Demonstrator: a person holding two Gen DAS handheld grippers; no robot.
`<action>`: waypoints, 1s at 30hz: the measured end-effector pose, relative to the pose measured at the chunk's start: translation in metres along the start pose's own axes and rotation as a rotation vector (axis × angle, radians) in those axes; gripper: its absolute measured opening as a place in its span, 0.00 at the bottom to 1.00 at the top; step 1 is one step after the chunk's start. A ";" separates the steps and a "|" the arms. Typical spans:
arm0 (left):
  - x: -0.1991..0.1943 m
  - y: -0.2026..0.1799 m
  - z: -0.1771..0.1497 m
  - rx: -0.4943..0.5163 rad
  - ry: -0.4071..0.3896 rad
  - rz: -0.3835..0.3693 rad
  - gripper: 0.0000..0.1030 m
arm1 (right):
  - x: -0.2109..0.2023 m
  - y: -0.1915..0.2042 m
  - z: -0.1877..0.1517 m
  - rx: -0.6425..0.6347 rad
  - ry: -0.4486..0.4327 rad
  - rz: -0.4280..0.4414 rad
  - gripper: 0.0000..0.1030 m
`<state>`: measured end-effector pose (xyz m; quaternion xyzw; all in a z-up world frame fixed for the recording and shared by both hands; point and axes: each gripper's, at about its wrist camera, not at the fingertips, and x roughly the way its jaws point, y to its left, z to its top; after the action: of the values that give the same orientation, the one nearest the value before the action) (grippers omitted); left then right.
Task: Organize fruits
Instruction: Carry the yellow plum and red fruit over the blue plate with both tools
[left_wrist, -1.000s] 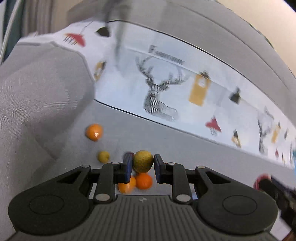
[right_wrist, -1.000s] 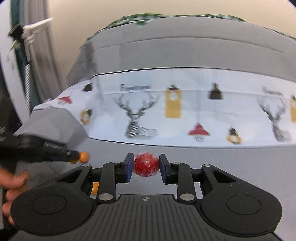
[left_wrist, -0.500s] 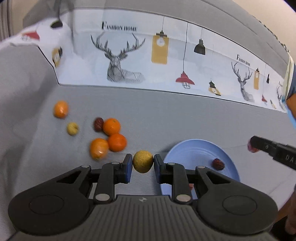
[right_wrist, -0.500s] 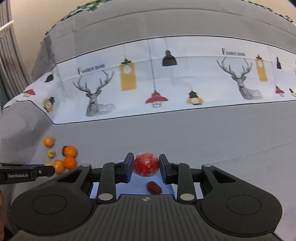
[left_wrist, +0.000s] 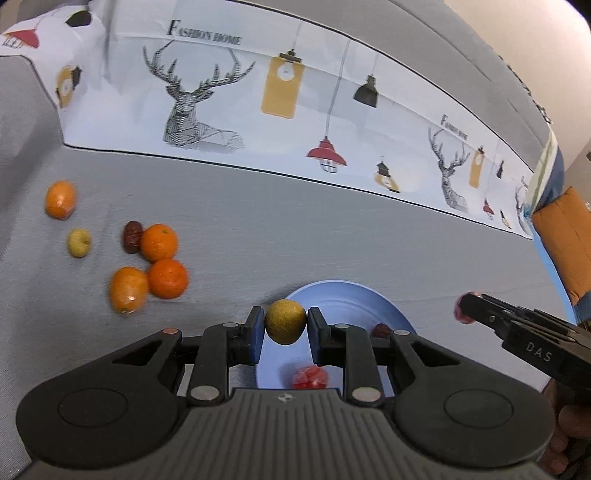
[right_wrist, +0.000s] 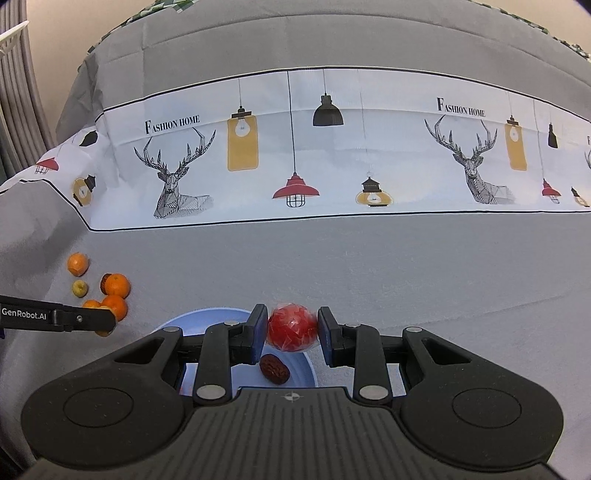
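Both grippers have come closer over the plate (left_wrist: 343, 295) since half a second ago. Left gripper (left_wrist: 286, 330) is clamped on a yellow fruit (left_wrist: 286, 326), just above the plate's left rim. Right gripper (right_wrist: 291, 334) is grasping a red ball (right_wrist: 291, 326) over the plate (right_wrist: 207, 319). On the plate lie one date (right_wrist: 274, 368) and one red fruit (left_wrist: 310, 377). The date's long axis runs from upper left to lower right in the right view. On the grey cloth (left_wrist: 295, 229) to the left I count four oranges (left_wrist: 159, 242), one small yellow fruit (left_wrist: 78, 242) and one more date (left_wrist: 132, 236), standing upright beside an orange
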<state>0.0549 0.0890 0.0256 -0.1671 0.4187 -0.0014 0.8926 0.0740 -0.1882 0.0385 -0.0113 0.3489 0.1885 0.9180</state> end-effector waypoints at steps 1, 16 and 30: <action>0.001 -0.002 0.000 0.008 -0.002 -0.008 0.26 | 0.000 0.000 0.000 -0.001 0.001 0.002 0.30; 0.011 -0.054 -0.022 0.313 -0.047 -0.037 0.26 | 0.012 0.007 -0.005 -0.050 0.086 0.018 0.30; 0.018 -0.063 -0.026 0.372 -0.056 -0.036 0.26 | 0.022 0.008 -0.012 -0.066 0.169 0.024 0.30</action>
<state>0.0562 0.0191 0.0157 -0.0067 0.3833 -0.0901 0.9192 0.0779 -0.1750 0.0161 -0.0533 0.4189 0.2090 0.8821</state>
